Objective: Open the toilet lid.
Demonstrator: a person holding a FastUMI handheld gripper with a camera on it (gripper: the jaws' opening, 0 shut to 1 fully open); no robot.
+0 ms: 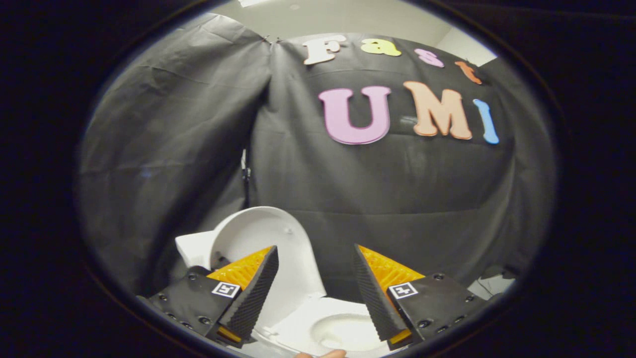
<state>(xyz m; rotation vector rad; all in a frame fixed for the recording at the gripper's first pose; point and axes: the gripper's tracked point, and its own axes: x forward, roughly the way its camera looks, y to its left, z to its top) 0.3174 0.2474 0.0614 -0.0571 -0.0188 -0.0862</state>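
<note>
Gripper view, tongs (pixel 315 278) spread wide and released, grasping nothing, toilet lid (pixel 278 243) raised upright behind the left finger, white toilet bowl (pixel 343 328) open below the lid between the fingers, cistern (pixel 194 248) just beside the lid.

A black cloth wall (pixel 348 189) hangs in creased folds across the whole background, two panels meeting at a seam. Above its top edge shows a pale ceiling (pixel 348 20), lit brightly. Light falls softly on the cloth's left panel.
</note>
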